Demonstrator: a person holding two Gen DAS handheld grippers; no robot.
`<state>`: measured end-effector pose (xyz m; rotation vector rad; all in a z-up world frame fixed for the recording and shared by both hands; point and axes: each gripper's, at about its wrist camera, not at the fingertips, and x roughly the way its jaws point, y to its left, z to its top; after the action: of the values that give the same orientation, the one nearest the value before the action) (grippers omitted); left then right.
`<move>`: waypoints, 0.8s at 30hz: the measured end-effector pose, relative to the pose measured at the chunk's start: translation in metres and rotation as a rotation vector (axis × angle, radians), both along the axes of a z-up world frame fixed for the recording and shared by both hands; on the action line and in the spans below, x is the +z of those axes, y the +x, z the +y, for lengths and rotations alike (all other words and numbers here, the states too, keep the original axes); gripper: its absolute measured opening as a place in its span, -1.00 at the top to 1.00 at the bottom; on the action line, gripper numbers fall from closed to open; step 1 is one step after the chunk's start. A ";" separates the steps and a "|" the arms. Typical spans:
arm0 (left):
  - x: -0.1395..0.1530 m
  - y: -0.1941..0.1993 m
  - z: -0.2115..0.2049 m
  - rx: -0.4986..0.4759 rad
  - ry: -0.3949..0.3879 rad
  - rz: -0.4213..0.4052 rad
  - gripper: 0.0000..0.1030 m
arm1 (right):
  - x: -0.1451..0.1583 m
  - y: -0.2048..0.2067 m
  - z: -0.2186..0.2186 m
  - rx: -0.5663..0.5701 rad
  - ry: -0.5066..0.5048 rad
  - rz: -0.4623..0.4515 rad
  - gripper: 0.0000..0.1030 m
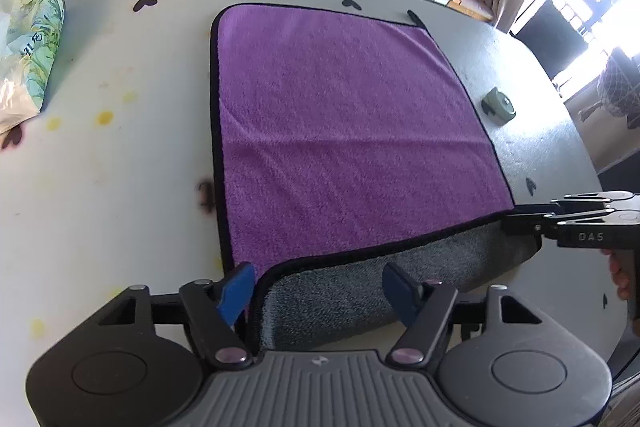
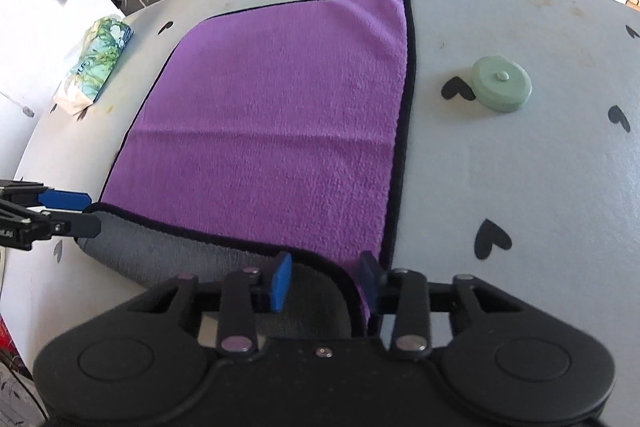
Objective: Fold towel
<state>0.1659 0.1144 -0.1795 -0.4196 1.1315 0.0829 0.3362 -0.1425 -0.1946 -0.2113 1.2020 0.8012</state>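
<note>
**First fold opening: near edge turned up**

The purple towel point(image 1: 340, 131) lies flat on the table point(image 1: 120, 147), its near hem rolled over, grey underside up. The left gripper point(image 1: 316, 291) and right gripper point(image 2: 326, 279) each straddle a near corner, jaws spread, nothing pinched. Next, in my judgement: pinch both corners, carry them to the far edge.

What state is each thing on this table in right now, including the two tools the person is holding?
Towel: mostly flat, purple side up, near edge turned over showing grey underside.
Left tool: open, fingers either side of the near left corner.
Right tool: open, fingers either side of the near right corner.
Green round lid: lying flat, knob up, clear of the towel.
Patterned packet: lying on its side beside the towel.
Table: stained, heart marks.
</note>
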 end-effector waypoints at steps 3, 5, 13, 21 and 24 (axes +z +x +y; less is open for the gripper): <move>-0.003 0.000 0.002 0.003 0.003 0.020 -0.24 | 0.000 -0.001 -0.004 0.011 -0.015 0.010 0.34; -0.006 0.000 0.003 0.002 0.009 0.051 -0.20 | 0.000 -0.003 -0.006 0.018 -0.026 0.012 0.37; -0.009 -0.004 0.007 -0.003 0.017 0.078 0.03 | 0.001 -0.006 -0.012 0.040 -0.046 0.018 0.46; -0.009 -0.003 0.002 -0.016 0.056 0.111 0.49 | 0.002 -0.009 -0.015 0.044 -0.072 0.021 0.62; -0.009 -0.003 0.002 -0.020 0.069 0.125 0.64 | 0.002 -0.010 -0.014 0.052 -0.079 0.025 0.71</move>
<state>0.1632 0.1165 -0.1889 -0.3449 1.2518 0.1320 0.3263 -0.1564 -0.1929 -0.2988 1.2575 0.8042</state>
